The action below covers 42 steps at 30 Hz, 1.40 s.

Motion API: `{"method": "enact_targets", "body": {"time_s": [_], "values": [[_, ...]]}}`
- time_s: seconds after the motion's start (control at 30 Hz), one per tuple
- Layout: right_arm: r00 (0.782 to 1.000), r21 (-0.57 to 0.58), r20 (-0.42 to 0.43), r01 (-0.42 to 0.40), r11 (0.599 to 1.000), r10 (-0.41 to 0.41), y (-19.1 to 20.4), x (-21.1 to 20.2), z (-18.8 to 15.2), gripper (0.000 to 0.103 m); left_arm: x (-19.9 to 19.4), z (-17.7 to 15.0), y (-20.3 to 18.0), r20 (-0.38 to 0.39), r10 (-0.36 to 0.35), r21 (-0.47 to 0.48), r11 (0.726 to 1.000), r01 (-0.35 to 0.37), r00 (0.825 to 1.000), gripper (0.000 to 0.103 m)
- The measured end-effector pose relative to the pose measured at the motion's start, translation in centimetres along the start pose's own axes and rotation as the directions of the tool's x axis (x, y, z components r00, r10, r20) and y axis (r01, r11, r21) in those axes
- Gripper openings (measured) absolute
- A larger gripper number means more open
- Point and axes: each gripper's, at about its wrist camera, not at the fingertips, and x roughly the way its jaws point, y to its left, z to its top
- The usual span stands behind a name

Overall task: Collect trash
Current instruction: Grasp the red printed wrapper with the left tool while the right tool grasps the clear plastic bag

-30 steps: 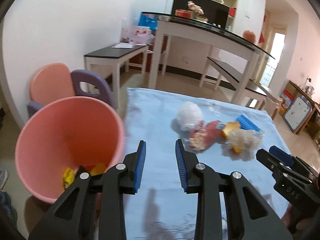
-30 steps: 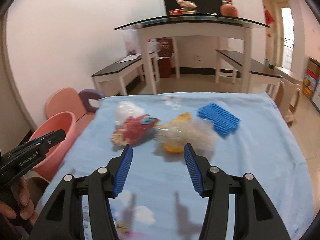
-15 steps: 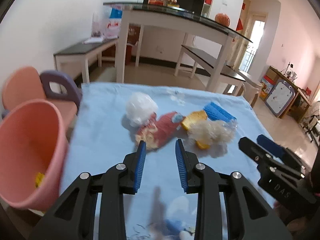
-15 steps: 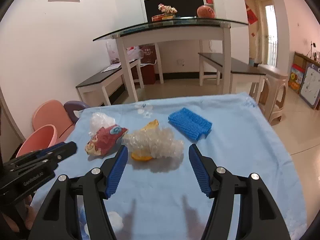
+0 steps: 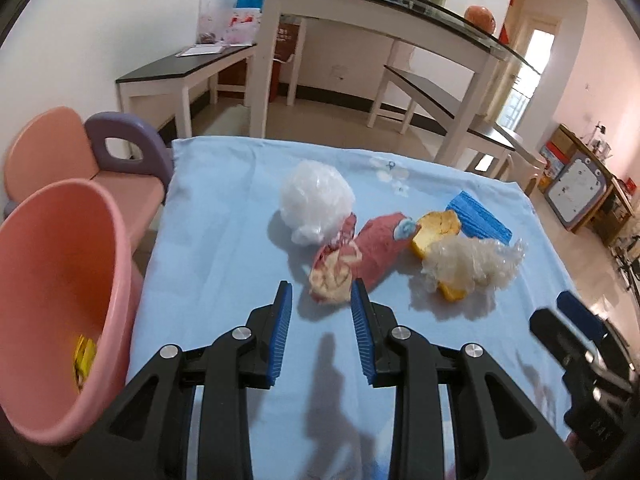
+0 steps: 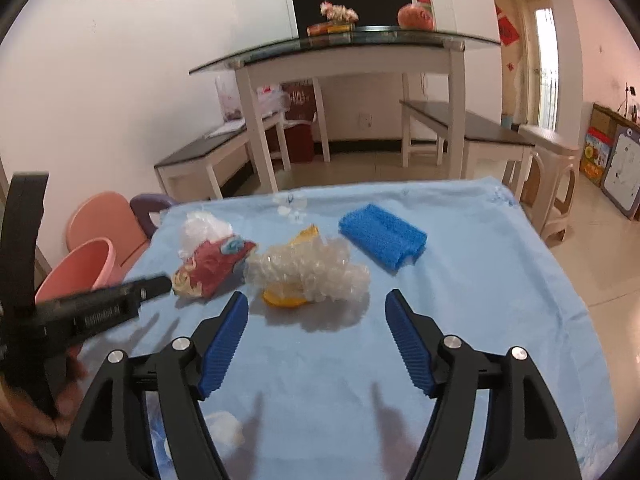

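Trash lies in a cluster on the blue tablecloth: a white plastic bag ball, a crumpled red wrapper, orange peel, a wad of clear bubble wrap and a blue foam sheet. My left gripper is open and empty, its tips just short of the red wrapper. My right gripper is empty, its jaws opening wide just in front of the bubble wrap. A pink bucket stands at the table's left edge with yellow scraps inside.
A pink and purple child's chair sits behind the bucket. Beyond the table are a glass-topped dining table and low benches. A hand holds the left gripper at the right wrist view's left edge.
My left gripper swung away from the bucket and came down toward the red wrapper. My right gripper stayed near the bubble wrap while its jaws spread wider.
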Motion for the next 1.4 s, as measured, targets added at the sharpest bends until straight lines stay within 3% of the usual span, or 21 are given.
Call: {"method": "enact_targets", "body": {"time_s": [0.33, 0.5, 0.57, 0.67, 0.8, 1.0, 1.23, 1.4], "values": [[0.996, 0.08, -0.04, -0.072, 0.994, 0.076, -1.4, 0.7, 0.0, 0.07, 3.4, 0.8, 0.3, -0.075, -0.029, 0.026, 0.999, 0.031, 0.997, 0.031], [0.992, 0.085, -0.055, -0.107, 0.991, 0.112, -1.4, 0.9, -0.1, 0.07, 3.2, 0.8, 0.5, -0.025, -0.042, 0.026, 0.999, 0.042, 0.999, 0.03], [0.991, 0.089, -0.06, -0.114, 0.989, 0.12, -1.6, 1.0, -0.1, 0.069, 2.9, 0.7, 0.5, -0.011, -0.048, 0.028, 0.998, 0.048, 0.999, 0.023], [0.986, 0.088, -0.069, -0.142, 0.986, 0.149, -1.7, 1.2, -0.1, 0.065, 2.4, 0.4, 0.4, 0.0, -0.065, 0.034, 0.997, 0.065, 0.998, 0.012], [0.988, 0.026, -0.057, -0.143, 0.989, 0.144, -1.8, 1.0, 0.2, 0.06, 1.4, 0.1, 0.1, 0.02, -0.061, 0.032, 0.998, 0.06, 0.998, 0.011], [0.988, 0.046, -0.022, -0.154, 0.987, 0.155, -4.2, 1.3, 2.5, 0.06, -1.8, -0.5, 0.0, 0.062, -0.053, 0.012, 0.999, 0.052, 0.997, 0.01], [0.966, 0.002, -0.089, -0.244, 0.97, 0.243, -4.4, 3.6, 4.5, 0.06, -5.0, -0.8, -0.2, 0.113, -0.014, -0.005, 1.0, 0.015, 0.993, 0.01], [0.963, -0.063, -0.124, -0.249, 0.967, 0.24, -3.7, 5.0, 4.8, 0.044, -6.0, -1.4, 0.1, 0.117, 0.006, -0.034, 0.999, -0.002, 0.993, 0.01]]}}
